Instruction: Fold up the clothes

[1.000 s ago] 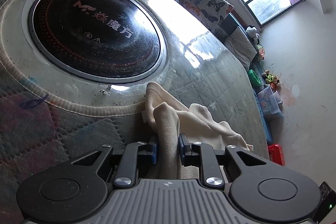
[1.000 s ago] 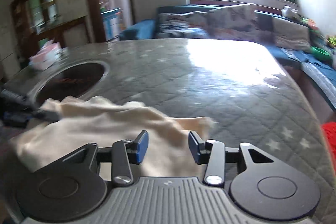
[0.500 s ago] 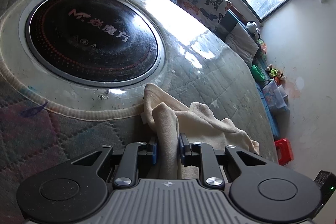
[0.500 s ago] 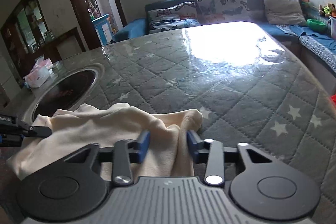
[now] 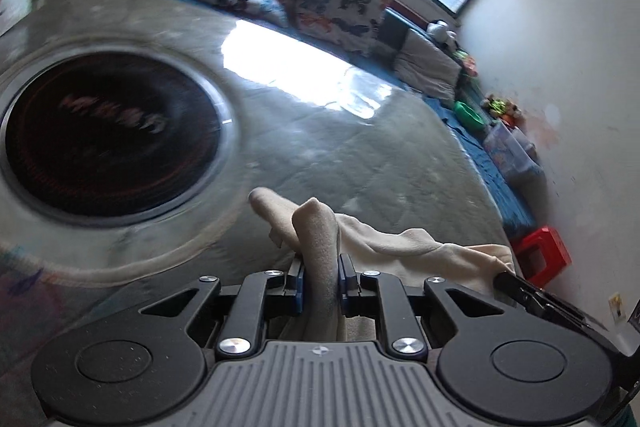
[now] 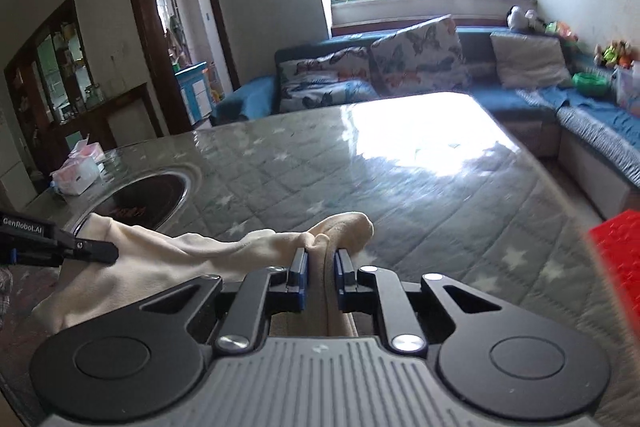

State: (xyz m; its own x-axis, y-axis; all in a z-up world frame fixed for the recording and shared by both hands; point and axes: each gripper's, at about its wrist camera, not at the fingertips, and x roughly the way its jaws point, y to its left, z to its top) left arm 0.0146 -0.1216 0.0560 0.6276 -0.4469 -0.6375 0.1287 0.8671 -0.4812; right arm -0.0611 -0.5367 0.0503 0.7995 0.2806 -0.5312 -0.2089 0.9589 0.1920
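Cream fleece is now pinched at both ends, which is the big change here. The right gripper (image 6: pixel 322 269) had its jaws standing apart around a ridge of the cream garment (image 6: pixel 192 259) a second ago, and they've just closed in, so now the blue pads (image 6: pixel 301 275) are clamped on a bunched fold of it. The left gripper (image 5: pixel 320 277) was already clenched on its own fold and has only tightened a touch — in its view the cloth stands up between the pads like a little hump and trails off toward 3 o'clock, where the tip of the other gripper shows at the frame edge. From the right wrist view the garment runs from the jaws out to 9 o'clock, where the left gripper's black finger sits on the far corner. Everything lies on the quilted, star-printed table cover (image 6: pixel 420 211) under a glossy clear sheet, just beside the round black induction hob (image 5: pixel 108 143) set into the table. The left view is smeared compared with half a second ago and the hob has slid in the frame, so that hand looks to be on the move. My read: with two corners secured, the setup is done and the garment is ready to be lifted and stretched out flat — the actual folding hasn't started yet.
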